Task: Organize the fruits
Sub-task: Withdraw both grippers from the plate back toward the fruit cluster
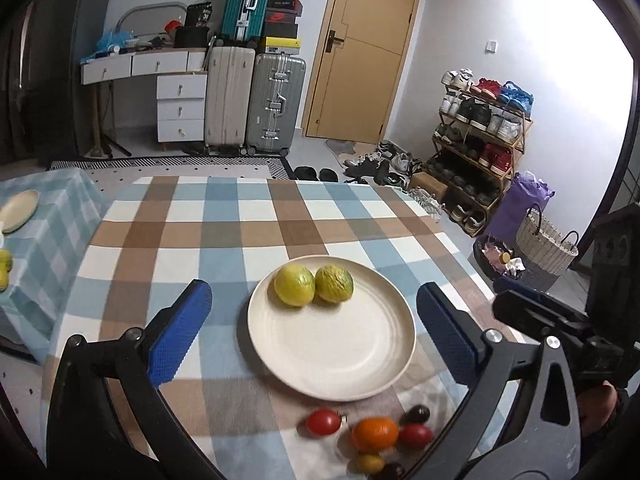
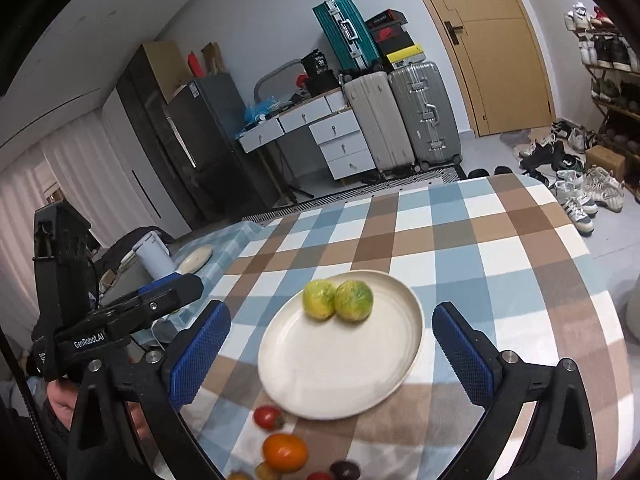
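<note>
Here, left wrist view:
My left gripper [image 1: 314,330]: released, both blue pads spread wide above the table, nothing between them but open air over the plate.
Plate [image 1: 340,360]: cream, round, resting on the checked tablecloth [image 1: 224,232], framed between my two fingers.
Green-yellow fruits [image 1: 294,285]: two, side by side and touching, on the far part of the plate.
Small fruits on the cloth: a red tomato [image 1: 324,422], an orange one [image 1: 375,434] and a dark one [image 1: 418,414] among them, clustered just off the plate's near rim, none on the plate.
My right gripper [image 1: 560,320]: seen from the side at the right edge, near the table's right border; from this angle I cannot tell how its jaws stand.
Second plate [image 1: 20,210]: on a lower, blue-checked surface at the far left.

Next, right wrist view:
My right gripper [image 2: 332,356]: released, pads wide apart, gripping nothing, the plate [image 2: 340,380] lying below the gap.
Green-yellow fruits [image 2: 319,300]: the same pair, touching, at the plate's far edge; slightly blurred.
Small fruits: red tomato [image 2: 268,417] and orange one [image 2: 285,453] on the cloth just off the near rim; others partly cut off at the bottom edge.
My left gripper [image 2: 168,292]: at the left, held in a hand [image 2: 64,400], beside the table's left border.
</note>
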A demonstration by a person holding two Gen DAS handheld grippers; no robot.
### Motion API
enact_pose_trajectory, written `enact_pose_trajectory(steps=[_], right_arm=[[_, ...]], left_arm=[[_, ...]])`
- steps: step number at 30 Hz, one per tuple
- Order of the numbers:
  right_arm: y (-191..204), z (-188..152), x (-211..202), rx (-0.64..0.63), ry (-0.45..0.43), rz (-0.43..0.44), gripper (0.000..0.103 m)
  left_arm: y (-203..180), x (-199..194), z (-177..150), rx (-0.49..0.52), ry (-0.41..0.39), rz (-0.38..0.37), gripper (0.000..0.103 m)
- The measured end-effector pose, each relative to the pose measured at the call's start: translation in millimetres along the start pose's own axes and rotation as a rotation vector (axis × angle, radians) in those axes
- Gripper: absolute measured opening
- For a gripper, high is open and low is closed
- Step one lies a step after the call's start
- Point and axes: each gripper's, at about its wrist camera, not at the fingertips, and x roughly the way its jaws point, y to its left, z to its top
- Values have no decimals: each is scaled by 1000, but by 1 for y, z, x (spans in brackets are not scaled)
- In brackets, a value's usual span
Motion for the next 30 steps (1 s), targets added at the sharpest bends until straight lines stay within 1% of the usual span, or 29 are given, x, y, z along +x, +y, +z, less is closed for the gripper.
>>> enact_pose_trajectory(steps=[4,8,10,12,14,16,22,25,30], right_arm=[[15,-13,-23,-13,-25,-2,103],[35,-28,-38,-74,-12,-24,103],[43,-38,-46,-97,-7,-39,103],[49,-46,-53,-108,-9,-48,103],[55,-58,-60,-119,-2,-33,103],[59,-68,-64,-127,11,-23,103],[70,-99,-70,-137,49,2,103],[71,-113,-67,-133,77,24,103],[71,-137,-52,-124,145,36,103]], left_arm=[[-8,-32,-18,11,-9,3,102],[-11,-58,-39,10,-9,4,102],[-10,-66,-49,-7,-13,9,102],[-8,-74,-61,-13,2,5,102],[-7,-83,-71,-17,9,14,102],[-2,-89,-82,-39,19,-2,102],[5,-95,-109,-56,50,-4,102],[7,-95,-123,-66,60,-3,102],[14,-81,-136,-78,92,-13,102]])
